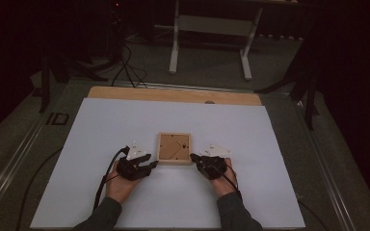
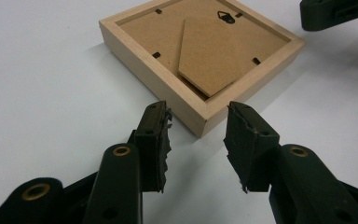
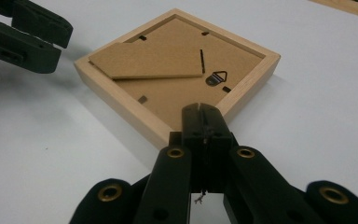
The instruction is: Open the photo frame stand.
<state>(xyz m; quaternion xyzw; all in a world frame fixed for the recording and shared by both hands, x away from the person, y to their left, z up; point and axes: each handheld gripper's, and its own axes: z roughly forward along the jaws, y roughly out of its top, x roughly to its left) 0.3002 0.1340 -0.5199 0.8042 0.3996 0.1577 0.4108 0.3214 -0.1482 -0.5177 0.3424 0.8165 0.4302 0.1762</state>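
Observation:
A small square wooden picture frame (image 1: 174, 147) lies back-up on the white sheet, its brown backing board, stand flap and hanger showing (image 2: 200, 46) (image 3: 168, 79). My left gripper (image 1: 153, 164) is at the frame's near left corner. Its jaws stand open (image 2: 198, 116), with that corner just ahead of the gap and neither pad touching it. My right gripper (image 1: 192, 157) is at the near right corner. Its jaws are shut together (image 3: 201, 109) with nothing between them, tips right at the corner's edge.
The white sheet (image 1: 125, 125) covers most of the table, with a wooden strip (image 1: 173, 95) bare at the far edge. Beyond it stand a white frame's legs (image 1: 207, 29), and cables (image 1: 127, 67) lie on the floor. The surroundings are dark.

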